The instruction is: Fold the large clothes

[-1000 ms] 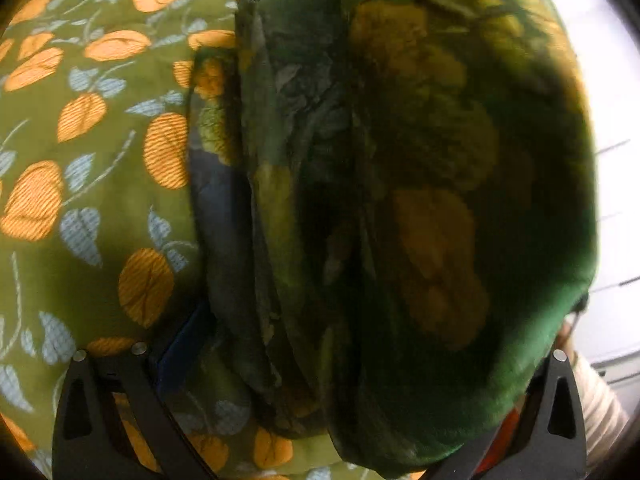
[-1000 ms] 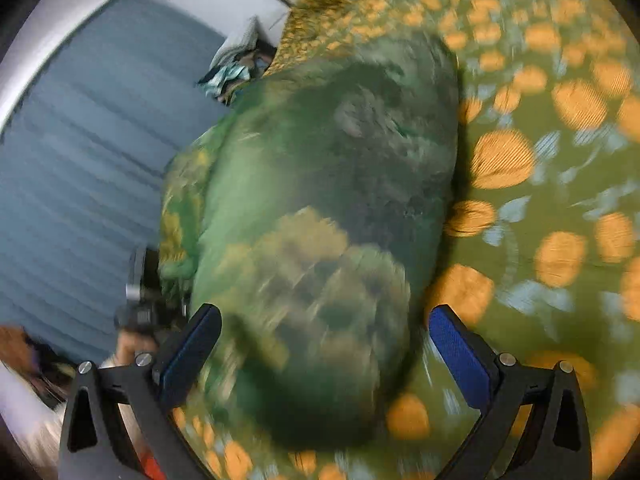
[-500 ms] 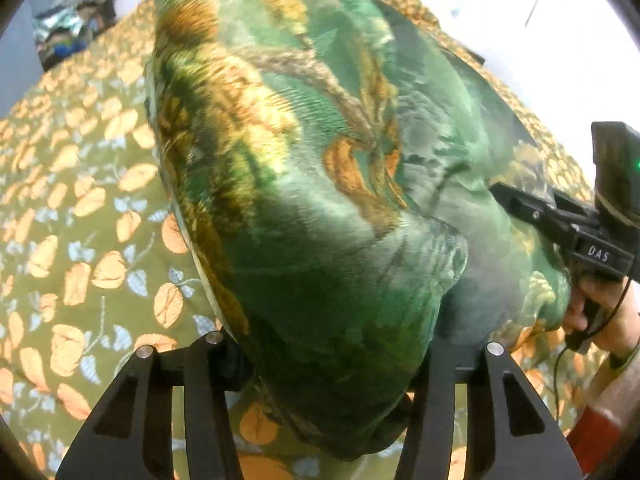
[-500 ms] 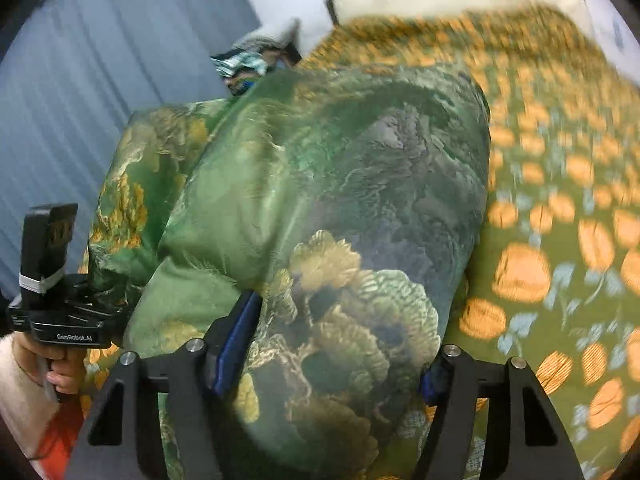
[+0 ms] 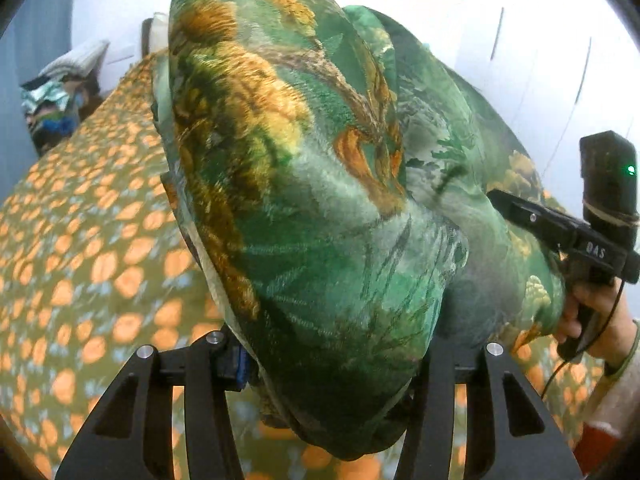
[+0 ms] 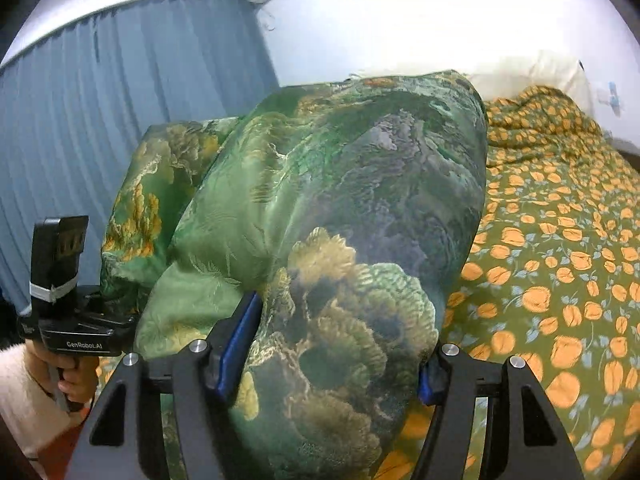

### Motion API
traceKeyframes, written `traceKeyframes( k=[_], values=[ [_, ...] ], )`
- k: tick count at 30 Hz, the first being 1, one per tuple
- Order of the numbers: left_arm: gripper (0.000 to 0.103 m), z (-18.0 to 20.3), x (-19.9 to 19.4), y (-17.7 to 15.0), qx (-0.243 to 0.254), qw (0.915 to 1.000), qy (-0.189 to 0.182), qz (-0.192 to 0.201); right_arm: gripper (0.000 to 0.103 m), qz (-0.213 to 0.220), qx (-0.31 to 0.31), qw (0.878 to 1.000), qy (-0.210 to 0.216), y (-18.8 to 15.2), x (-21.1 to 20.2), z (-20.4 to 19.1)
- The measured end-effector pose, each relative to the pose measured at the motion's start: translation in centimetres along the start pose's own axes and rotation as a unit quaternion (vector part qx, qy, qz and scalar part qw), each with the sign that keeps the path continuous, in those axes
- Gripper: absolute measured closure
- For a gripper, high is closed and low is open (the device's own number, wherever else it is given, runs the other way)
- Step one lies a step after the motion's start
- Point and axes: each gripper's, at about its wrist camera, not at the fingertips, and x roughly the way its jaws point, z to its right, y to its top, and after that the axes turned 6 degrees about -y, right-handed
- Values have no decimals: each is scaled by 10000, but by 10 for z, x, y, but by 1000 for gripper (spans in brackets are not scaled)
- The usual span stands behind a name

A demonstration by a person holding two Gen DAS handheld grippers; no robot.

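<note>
Both my tongs clamp a thick folded green garment, lifted above the bed.

Nearest me, my left gripper [image 5: 336, 364] is partly closed, its pads pressed into one end of the green brocade garment [image 5: 320, 200]; my right gripper [image 6: 332, 360] grips the other end [image 6: 340, 220] the same way, blue pads sunk into the cloth. The bundle bulges up between and ahead of both tongs. Below and beyond it spreads the olive bedspread [image 6: 560, 260] with orange leaves. Farther off, left of my right tongs, hang blue curtains [image 6: 140, 120]; a pile of clothes [image 5: 56, 100] sits far left of my left tongs.
</note>
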Motion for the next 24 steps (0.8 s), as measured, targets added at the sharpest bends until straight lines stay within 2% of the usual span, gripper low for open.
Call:
traceKeyframes(
  k=[2,4,5,7,8,9,10,11,12,13,15,16,17,18,19,20,21,22,24],
  values=[
    [51,6,26,5,-65,9999,-77,-99,38,-185,381,9991,78,4,12,33],
    [45,0,55,1,-213,9990,-195,-348,37,-388,656,9971,82,1,23,58],
    [36,-4,82,-6,-422,9969,-254,-616,34,-653,958,9932,129,-10,30,75],
    [28,-17,121,-25,-922,9884,-417,-1132,27,-1127,1462,9828,65,-28,49,105],
    [17,-24,129,-37,-1211,9846,-509,-1156,19,-1539,1837,9708,-110,-47,62,124],
    [10,-28,122,-43,-1407,9838,-578,-945,16,-1732,2105,9619,-222,-60,66,136],
    [8,-29,106,-46,-1521,9839,-609,-717,6,-1707,2345,9567,-254,-70,62,145],
    [9,-29,97,-43,-1501,9849,-627,-597,0,-1453,2518,9565,-247,-75,48,151],
    [9,-24,78,-43,-1345,9883,-563,-452,0,-1223,2584,9580,-229,-76,33,154],
    [9,-21,56,-44,-1101,9928,-368,-302,0,-1070,2572,9601,-253,-76,17,154],
    [2,-5,12,-40,-452,9985,319,-12,0,-915,2185,9701,-534,-69,-18,145],
    [1,5,-11,-39,-103,9967,782,170,0,-825,1817,9769,-760,-65,-39,135],
    [0,10,-24,-39,88,9939,1063,288,0,-700,1293,9832,-1081,-58,-63,122],
    [0,17,-42,-38,339,9876,1457,471,0,-622,979,9846,-1305,-55,-78,112],
    [0,4,-43,-27,472,9827,1698,571,0,-461,551,9839,-1638,-52,-100,95],
    [0,-5,-51,-15,619,9750,2028,667,0,-123,52,9779,-2088,-48,-132,75],
    [0,1,-62,-16,687,9695,2242,713,0,112,-156,9725,-2321,-45,-145,68],
    [0,3,-71,-21,712,9648,2422,739,0,622,-442,9567,-2810,-43,-172,53],
    [0,25,-87,-18,669,9533,2845,767,0,1197,-587,9296,-3437,-42,-206,31]
  ],
)
